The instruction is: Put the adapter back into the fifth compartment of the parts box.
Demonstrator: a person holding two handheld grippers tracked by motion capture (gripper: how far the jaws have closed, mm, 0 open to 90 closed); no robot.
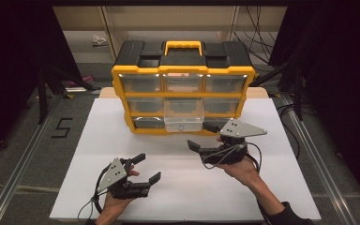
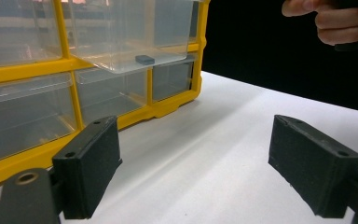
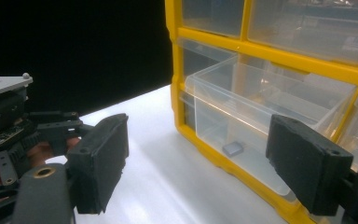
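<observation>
A yellow and black organizer (image 1: pixel 183 89) with clear drawers stands at the back of the white table (image 1: pixel 75 187). One clear drawer (image 1: pixel 183 119) in its middle column is pulled out. A small dark piece (image 3: pixel 233 149) lies on that drawer's floor, and the left gripper view also catches the piece (image 2: pixel 145 59). My right gripper (image 1: pixel 201 136) is open just in front of the organizer's lower right corner, its jaws empty (image 3: pixel 205 168). My left gripper (image 1: pixel 148 167) rests open near the table's front left, with nothing between its jaws (image 2: pixel 196 172).
The other drawers (image 1: pixel 140 83) are pushed in. Bare white table lies between the two grippers and the organizer. Dark stands and cables (image 1: pixel 262 42) sit behind and beside the table. My left gripper (image 3: pixel 9 126) appears at the left of the right gripper view.
</observation>
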